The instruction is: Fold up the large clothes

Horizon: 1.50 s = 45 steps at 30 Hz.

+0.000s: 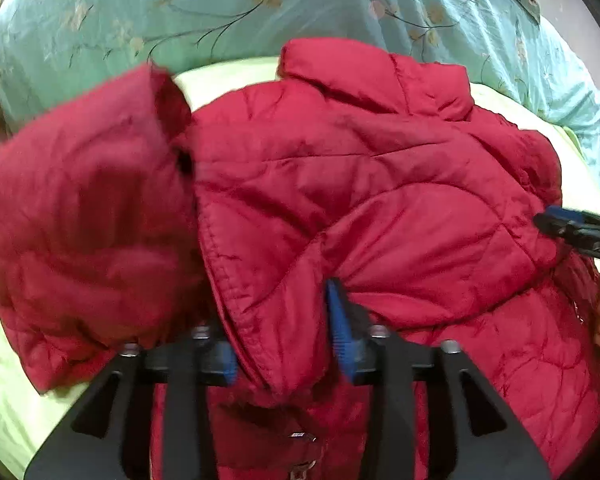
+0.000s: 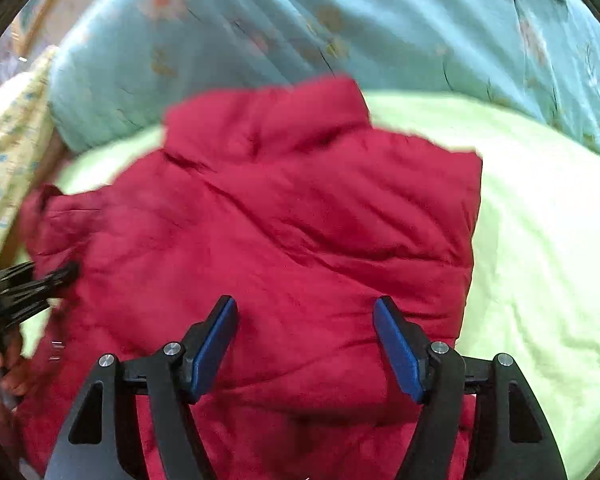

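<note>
A large red quilted jacket (image 1: 360, 200) lies on a light green sheet, collar toward the far side. My left gripper (image 1: 284, 340) is shut on a fold of the jacket's edge, fabric bunched between its blue pads, and a sleeve (image 1: 80, 220) hangs blurred at the left. In the right wrist view the jacket (image 2: 280, 220) lies flatter. My right gripper (image 2: 306, 344) is open just above the jacket's lower part, holding nothing. The right gripper also shows in the left wrist view (image 1: 580, 232) at the jacket's right edge. The left gripper shows in the right wrist view (image 2: 32, 284) at the jacket's left edge.
A light green sheet (image 2: 540, 240) covers the bed to the right of the jacket. A teal floral quilt (image 1: 260, 8) is bunched along the far side. A yellow patterned cloth (image 2: 12, 132) lies at the far left.
</note>
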Each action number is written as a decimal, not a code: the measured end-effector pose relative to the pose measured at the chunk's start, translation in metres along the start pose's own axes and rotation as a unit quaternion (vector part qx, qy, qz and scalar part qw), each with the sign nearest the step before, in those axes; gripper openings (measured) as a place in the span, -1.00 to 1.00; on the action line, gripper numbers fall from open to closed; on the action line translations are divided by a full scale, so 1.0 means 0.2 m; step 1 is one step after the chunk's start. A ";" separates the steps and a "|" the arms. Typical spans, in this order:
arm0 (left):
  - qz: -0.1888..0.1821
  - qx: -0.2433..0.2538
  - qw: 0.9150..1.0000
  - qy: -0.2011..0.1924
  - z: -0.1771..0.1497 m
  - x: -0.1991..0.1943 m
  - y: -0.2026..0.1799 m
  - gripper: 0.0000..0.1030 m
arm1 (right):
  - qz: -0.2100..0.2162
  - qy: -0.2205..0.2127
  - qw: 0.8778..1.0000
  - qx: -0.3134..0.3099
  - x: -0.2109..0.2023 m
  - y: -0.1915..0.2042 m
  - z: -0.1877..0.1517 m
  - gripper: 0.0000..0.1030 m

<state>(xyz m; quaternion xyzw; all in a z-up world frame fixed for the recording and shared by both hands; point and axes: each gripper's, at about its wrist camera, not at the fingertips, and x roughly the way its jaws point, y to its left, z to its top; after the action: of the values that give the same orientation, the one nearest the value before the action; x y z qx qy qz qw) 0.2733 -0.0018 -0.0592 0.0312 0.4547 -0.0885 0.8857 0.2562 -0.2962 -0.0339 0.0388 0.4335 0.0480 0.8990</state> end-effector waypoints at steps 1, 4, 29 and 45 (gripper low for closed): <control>-0.001 -0.006 1.000 -0.001 -0.01 -0.01 0.02 0.09 | -0.002 0.005 1.000 0.000 0.03 -0.01 -0.01 0.39; -0.010 -0.026 1.000 -0.007 -0.03 -0.06 0.10 0.24 | -0.010 0.001 1.000 -0.009 0.04 0.01 -0.02 0.39; 0.023 -0.077 0.996 -0.040 -0.13 -0.39 0.27 0.30 | 0.037 -0.022 0.997 -0.057 -0.23 0.26 -0.04 0.43; 0.063 -0.039 0.995 -0.059 -0.06 -0.45 0.37 0.52 | 0.132 -0.002 0.991 -0.015 -0.58 0.29 -0.29 0.43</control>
<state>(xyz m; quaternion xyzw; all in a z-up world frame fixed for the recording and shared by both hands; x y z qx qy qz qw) 0.2273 0.0834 0.0047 0.0194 0.4014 -0.0163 0.9155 0.1361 -0.2509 0.0264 0.0825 0.4220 0.1720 0.8863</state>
